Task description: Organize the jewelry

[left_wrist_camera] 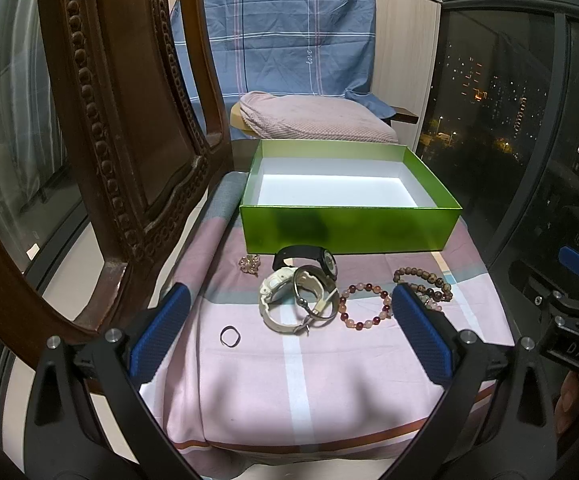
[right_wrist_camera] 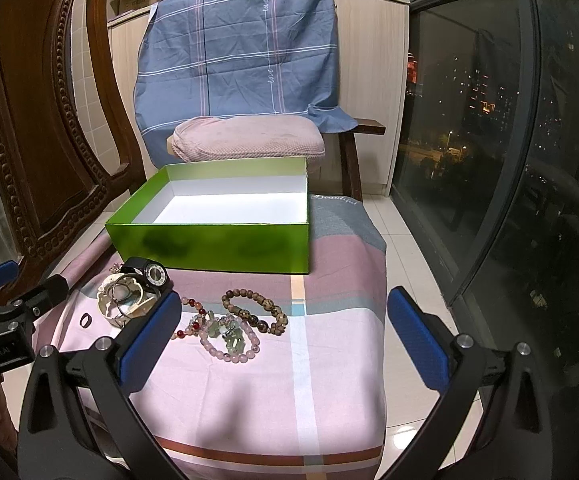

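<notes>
- Both tools are held wide open with nothing between the pads: the left gripper (left_wrist_camera: pixel 289 332) is poised low over the cloth, the right gripper (right_wrist_camera: pixel 285 332) likewise. No piece has been gripped yet.
- The jewelry lies ahead of the fingers on the pink cloth (left_wrist_camera: pixel 289 380); the green box (left_wrist_camera: pixel 349 224), seen empty, stands beyond it.
- Just ahead of the left gripper, a white watch (left_wrist_camera: pixel 277 300), a metal bangle (left_wrist_camera: pixel 313 292) and a black watch (left_wrist_camera: pixel 313 258) are overlapped. If one is pinched, another could be dragged along or dropped short of the box.
- The thin ring (left_wrist_camera: pixel 230 336), ahead and toward the left finger, lies flat; it could be pushed rather than caught, or cloth could be pinched with it.
- Ahead of the right gripper toward its left finger, a brown bead bracelet (right_wrist_camera: pixel 255 310) and a pale pink bead strand (right_wrist_camera: pixel 225 342) are tangled with a green pendant; several could be lifted together.
- The red bead bracelet (left_wrist_camera: pixel 365 306) lies just beside the left gripper's right finger and could be knocked.
- A collision of the two tools is judged possible, since they are close together.
</notes>
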### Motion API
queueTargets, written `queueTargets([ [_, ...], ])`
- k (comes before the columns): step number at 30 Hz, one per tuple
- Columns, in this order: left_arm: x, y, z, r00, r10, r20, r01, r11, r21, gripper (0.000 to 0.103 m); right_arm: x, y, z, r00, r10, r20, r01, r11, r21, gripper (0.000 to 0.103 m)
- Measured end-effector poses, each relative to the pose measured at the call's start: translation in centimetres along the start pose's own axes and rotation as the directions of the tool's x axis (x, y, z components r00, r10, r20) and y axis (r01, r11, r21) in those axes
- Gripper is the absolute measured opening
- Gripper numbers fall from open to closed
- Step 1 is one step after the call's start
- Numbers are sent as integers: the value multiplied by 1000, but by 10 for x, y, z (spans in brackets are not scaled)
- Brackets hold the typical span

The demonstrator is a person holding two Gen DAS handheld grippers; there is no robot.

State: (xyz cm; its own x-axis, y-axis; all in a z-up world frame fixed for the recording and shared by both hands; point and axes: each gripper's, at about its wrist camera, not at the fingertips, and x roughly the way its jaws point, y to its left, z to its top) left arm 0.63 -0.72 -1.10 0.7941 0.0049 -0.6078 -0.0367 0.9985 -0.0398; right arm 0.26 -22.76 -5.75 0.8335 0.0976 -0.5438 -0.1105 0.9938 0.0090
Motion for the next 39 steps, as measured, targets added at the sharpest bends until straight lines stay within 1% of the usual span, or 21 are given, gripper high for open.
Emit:
queueTargets([
  [24, -1, 0, -1, 1000, -4, -1, 4, 1000, -5, 100, 1, 2, -2, 1000, 10, -6, -10, 1000, 1, 100],
  [27, -2, 0, -1, 1000, -5, 0, 5, 1000, -3, 100, 4, 3, -4, 999, 32, -18, -32, 999, 5, 100],
  [32, -9, 5, 0, 1000, -3, 19, 3, 1000, 1, 100, 18, 13, -10, 990, 122, -74, -122, 993, 0, 100],
  [34, -11, 9, 1, 1000, -12, 25, 12, 1000, -3, 100, 29, 25, -13, 983, 153, -105, -156, 987, -22, 100],
  [36, -14, 11, 1, 999, -23, 29, 24, 1000, -6, 100, 41, 39, -14, 978, 162, -130, -170, 984, -54, 100],
  [39, -17, 14, 1, 999, -29, 32, 29, 1000, -2, 100, 57, 64, -14, 977, 165, -134, -182, 975, -125, 100],
])
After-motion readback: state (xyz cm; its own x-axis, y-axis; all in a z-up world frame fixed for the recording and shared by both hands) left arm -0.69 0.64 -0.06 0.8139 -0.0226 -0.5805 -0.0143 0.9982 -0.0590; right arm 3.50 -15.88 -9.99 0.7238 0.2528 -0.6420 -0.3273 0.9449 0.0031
